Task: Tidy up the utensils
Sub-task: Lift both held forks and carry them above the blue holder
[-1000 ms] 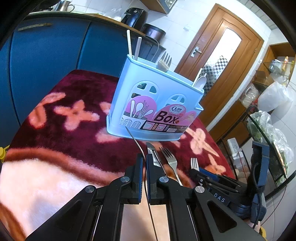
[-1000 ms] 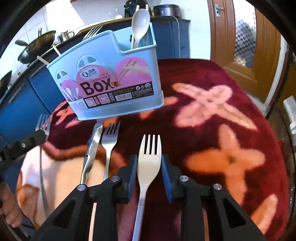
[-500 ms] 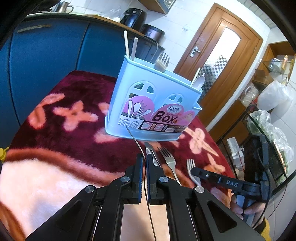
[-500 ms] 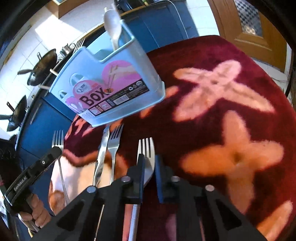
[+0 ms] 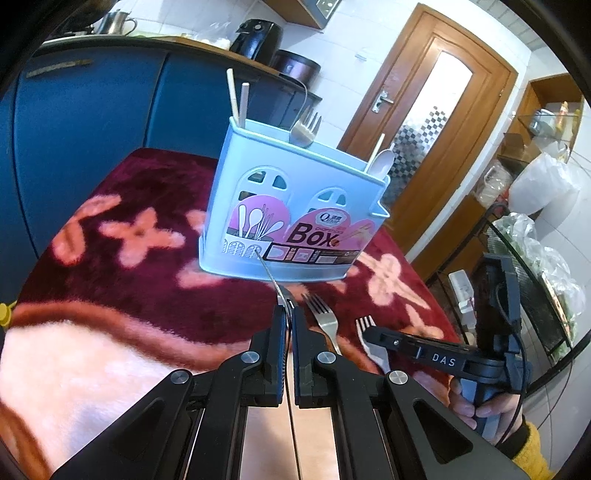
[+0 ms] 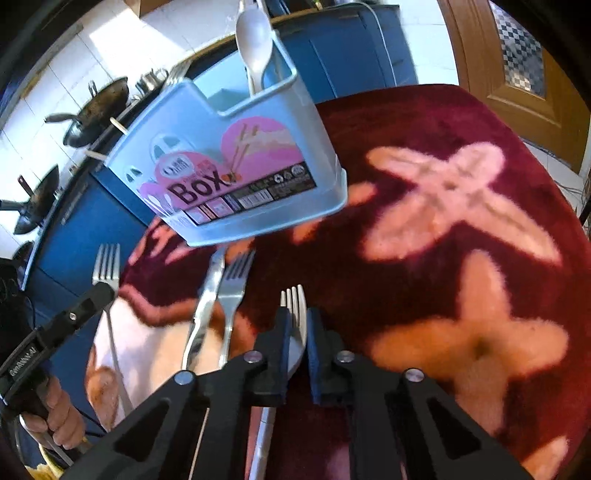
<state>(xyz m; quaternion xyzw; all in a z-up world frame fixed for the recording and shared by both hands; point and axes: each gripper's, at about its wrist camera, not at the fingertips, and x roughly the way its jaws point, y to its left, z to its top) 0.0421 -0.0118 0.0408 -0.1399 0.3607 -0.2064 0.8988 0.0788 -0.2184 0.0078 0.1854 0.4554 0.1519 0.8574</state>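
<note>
**A:** What lies around you, and what is in the way?

**B:** A dark red plush cloth with pale pink cross shapes (image 6: 461, 184) covers the table. The light blue plastic utensil holder (image 5: 291, 206) stands upright at its far side, with a white plastic spoon (image 6: 253, 35), pale chopsticks (image 5: 236, 96) and a fork head sticking out of the top. Between me and the holder lie a steel table knife (image 6: 205, 302) and a steel fork (image 6: 232, 291), side by side — nothing else bars the path.

**A:** And your jaws?

**B:** My right gripper (image 6: 295, 325) has just been closing and now pinches a white plastic fork (image 6: 293, 302) at the neck, tines forward. My left gripper (image 5: 289, 325) is clamped on a thin steel fork (image 6: 107, 269) seen edge-on, its tines raised beside the table's edge.

**A:** Any writing?

**B:** "Box" in big dark letters on the holder's pink label; "DAS" on my right gripper's side. The smaller print I cannot read.
</note>
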